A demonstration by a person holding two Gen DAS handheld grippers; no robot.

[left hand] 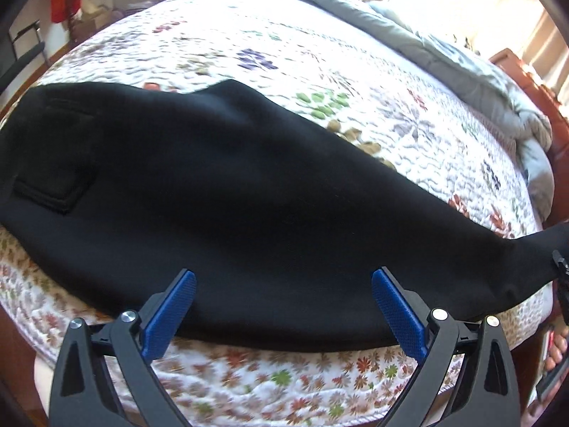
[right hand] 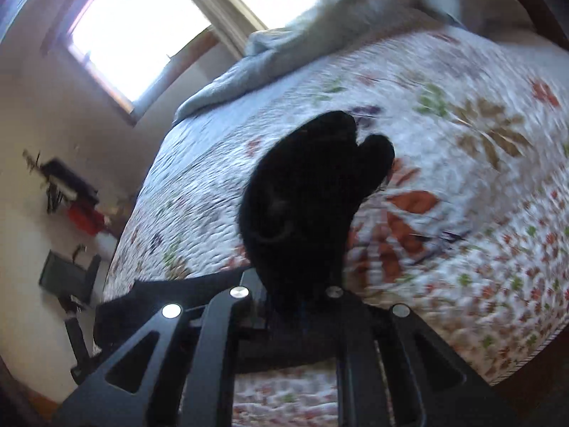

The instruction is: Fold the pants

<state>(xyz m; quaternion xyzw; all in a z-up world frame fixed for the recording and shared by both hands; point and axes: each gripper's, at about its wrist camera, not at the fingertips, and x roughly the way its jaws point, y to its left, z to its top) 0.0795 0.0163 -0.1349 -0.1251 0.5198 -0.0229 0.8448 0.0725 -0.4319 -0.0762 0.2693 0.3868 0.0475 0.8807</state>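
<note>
- Black pants [left hand: 249, 185] lie lengthwise across the floral quilt [left hand: 320, 71] near the bed's front edge, patch pocket [left hand: 53, 178] at 9 o'clock in the left wrist view, leg end running off toward 3 o'clock.
- Pants look already halved leg-on-leg, one long strip; judgement only.
- Left gripper [left hand: 282, 284]: blue pads [left hand: 174, 313] spread wide, empty, hovering over the near edge of the pants at 6 o'clock, not touching the cloth as far as I can tell.
- Right gripper [right hand: 302, 284]: tongs pressed together on a bunched black leg end [right hand: 309, 192], which rises from the tips toward 12 o'clock and hides the pads.
- Right wrist view is motion-blurred, quilt streaked; leg end seems lifted off the bed.
- In the left wrist view, the leg end lifts at 3 o'clock toward a bit of dark hardware at the frame edge.
- Step in hand: likely the crosswise fold, carrying the cuff end toward the waist.
- Next move calls for: right carries the cuff over toward the pocket end; left pins or pinches the near edge mid-length to hold the fold line.
- Grey duvet [left hand: 462, 64] heaped at the far side, well apart.
</note>
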